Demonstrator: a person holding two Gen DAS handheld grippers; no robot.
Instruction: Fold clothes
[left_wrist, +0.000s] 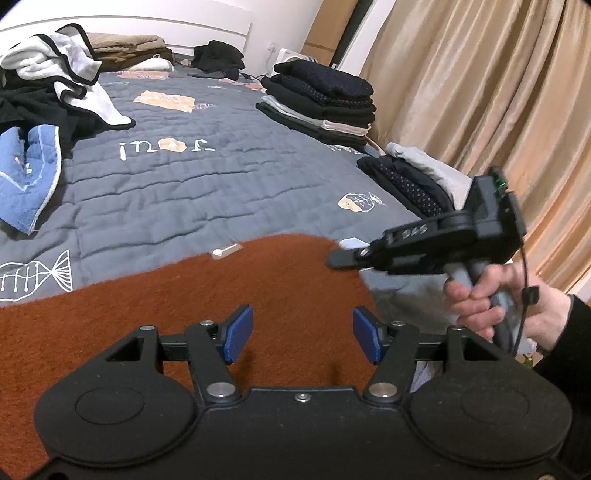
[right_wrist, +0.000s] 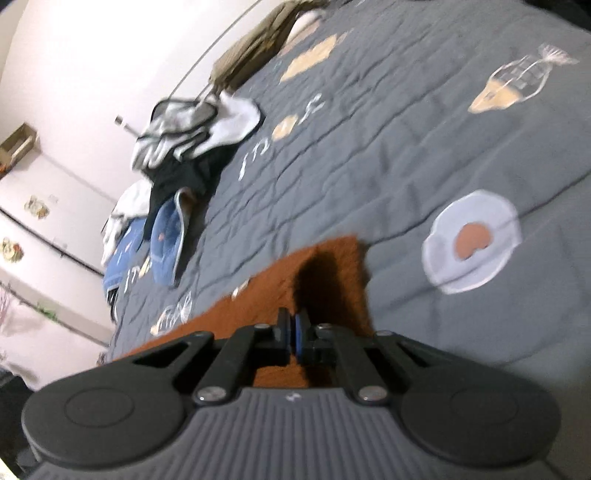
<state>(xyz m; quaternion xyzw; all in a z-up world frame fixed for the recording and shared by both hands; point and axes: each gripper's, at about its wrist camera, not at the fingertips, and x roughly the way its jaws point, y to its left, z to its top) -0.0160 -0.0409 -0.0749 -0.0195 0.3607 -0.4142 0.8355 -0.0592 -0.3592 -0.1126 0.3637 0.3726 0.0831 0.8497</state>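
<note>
A rust-brown fleece garment (left_wrist: 221, 295) lies spread flat on the grey quilted bed (left_wrist: 184, 177), near its front edge. My left gripper (left_wrist: 303, 334) hovers over it, its blue pads (left_wrist: 240, 334) wide apart with nothing between them. My right gripper (left_wrist: 334, 260), held by a person's hand (left_wrist: 491, 299), reaches in from the right at the garment's far right corner. In the right wrist view the right gripper (right_wrist: 294, 330) has its pads pressed together just above the brown garment (right_wrist: 332, 266). I see no cloth between them.
A tall stack of folded dark clothes (left_wrist: 321, 99) stands at the bed's right side, and a smaller folded pile (left_wrist: 410, 177) sits nearer. Unfolded white and black clothes (left_wrist: 55, 74) and a blue garment (left_wrist: 29, 181) lie heaped at the left. Beige curtains (left_wrist: 480, 92) hang on the right.
</note>
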